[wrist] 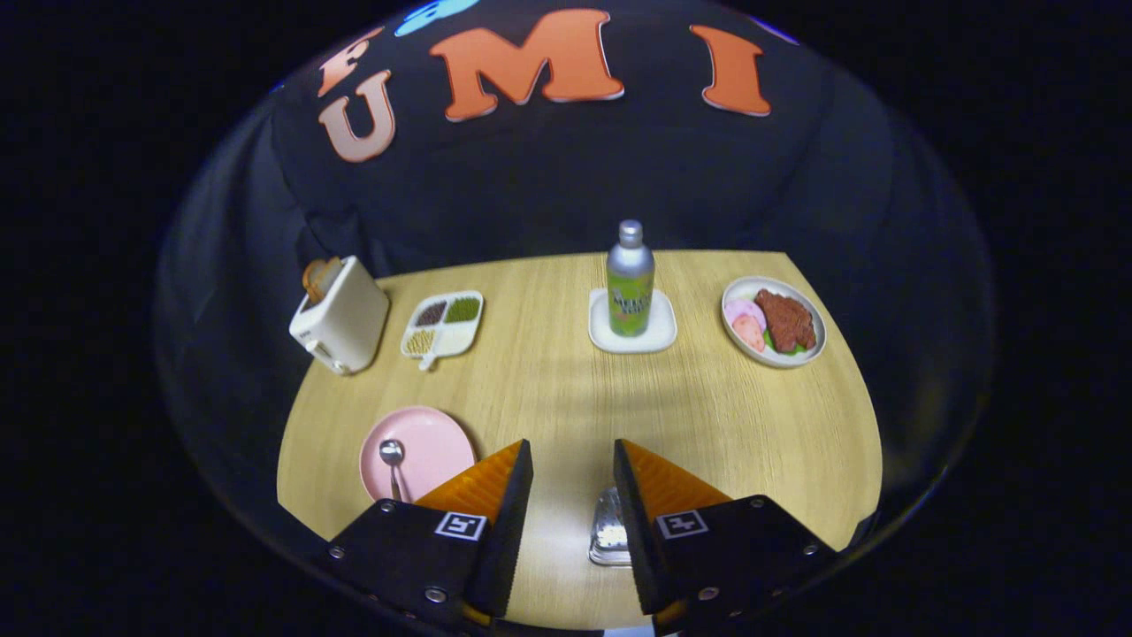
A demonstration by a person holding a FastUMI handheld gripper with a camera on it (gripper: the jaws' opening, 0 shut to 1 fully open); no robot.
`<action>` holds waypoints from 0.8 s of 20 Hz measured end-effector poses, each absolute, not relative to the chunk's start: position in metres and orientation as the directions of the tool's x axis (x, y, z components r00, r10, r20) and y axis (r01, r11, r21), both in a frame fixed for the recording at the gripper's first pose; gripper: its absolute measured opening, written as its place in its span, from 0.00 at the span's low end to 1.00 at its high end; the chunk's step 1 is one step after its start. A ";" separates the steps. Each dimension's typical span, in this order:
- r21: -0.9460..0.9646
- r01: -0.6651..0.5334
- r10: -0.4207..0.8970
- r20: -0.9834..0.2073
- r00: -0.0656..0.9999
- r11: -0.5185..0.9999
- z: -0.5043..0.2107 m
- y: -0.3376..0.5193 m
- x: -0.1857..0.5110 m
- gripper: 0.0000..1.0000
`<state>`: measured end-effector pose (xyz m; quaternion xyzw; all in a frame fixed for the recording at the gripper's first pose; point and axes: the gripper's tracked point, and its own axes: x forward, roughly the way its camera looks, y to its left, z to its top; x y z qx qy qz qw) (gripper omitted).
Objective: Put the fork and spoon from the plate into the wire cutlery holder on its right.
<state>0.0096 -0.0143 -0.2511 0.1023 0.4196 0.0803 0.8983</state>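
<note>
Our fingers (573,460) stand apart, empty, above the surface (548,389). The spoon (392,464) lies on the pink plate (433,442); we cannot find the fork. The wire cutlery holder (610,529), right of the plate, sits between the fingers. Next, likely, we swing toward the plate and close on the spoon's handle.

Demo booth w/ laid table (566,407)

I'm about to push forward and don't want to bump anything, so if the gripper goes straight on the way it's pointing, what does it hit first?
Probably the bottle on its small white tray, across bare table. The open gripper points roughly that way, though depth is hard to judge.
</note>
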 end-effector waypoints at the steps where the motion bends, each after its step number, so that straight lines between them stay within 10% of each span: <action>1: 0.258 -0.071 0.235 -0.690 0.684 0.964 -0.240 -0.006 0.014 0.60; 9: 0.219 -0.133 0.188 -0.255 0.948 0.967 -0.111 0.020 0.033 0.79; 16: 0.192 -0.219 0.265 -0.261 0.928 0.956 -0.119 0.067 0.021 0.97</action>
